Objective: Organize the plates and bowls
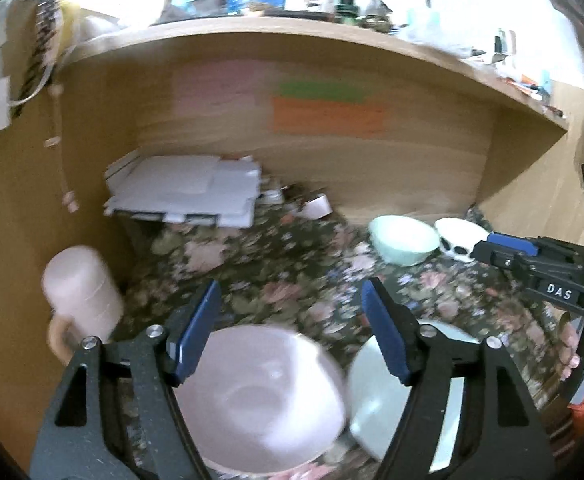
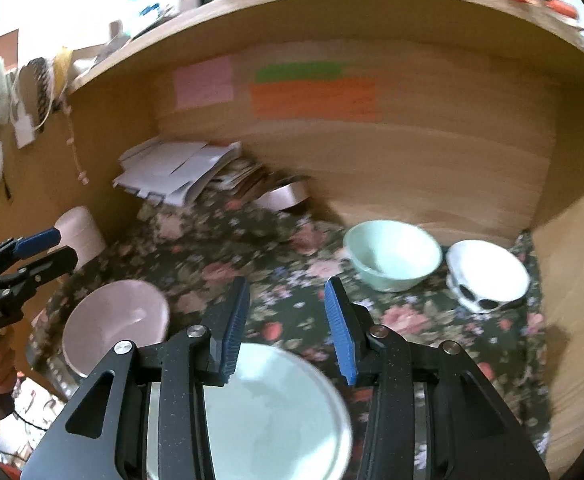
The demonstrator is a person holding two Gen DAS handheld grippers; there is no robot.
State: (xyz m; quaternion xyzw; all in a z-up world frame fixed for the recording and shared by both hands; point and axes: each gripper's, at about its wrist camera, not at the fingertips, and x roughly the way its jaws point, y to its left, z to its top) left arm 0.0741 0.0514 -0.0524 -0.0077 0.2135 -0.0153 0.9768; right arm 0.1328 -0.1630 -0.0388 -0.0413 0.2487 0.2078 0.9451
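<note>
My left gripper (image 1: 290,286) is open over a pink bowl (image 1: 260,400) that sits on the floral cloth (image 1: 276,264); nothing is between its fingers. To the bowl's right lies a mint plate (image 1: 376,392). In the right wrist view, my right gripper (image 2: 286,282) hangs open and empty above that mint plate (image 2: 276,412), with the pink bowl (image 2: 116,320) to its left. A mint bowl (image 2: 392,254) and a white bowl with black spots (image 2: 488,276) stand side by side at the back right. Each gripper shows at the edge of the other's view: right (image 1: 488,246), left (image 2: 58,244).
A pink mug (image 1: 84,296) stands at the left wall of the wooden alcove. A stack of white papers (image 1: 184,192) lies at the back left, with a roll of pale tape (image 2: 288,196) beside it. A cluttered shelf (image 1: 292,28) overhangs the desk.
</note>
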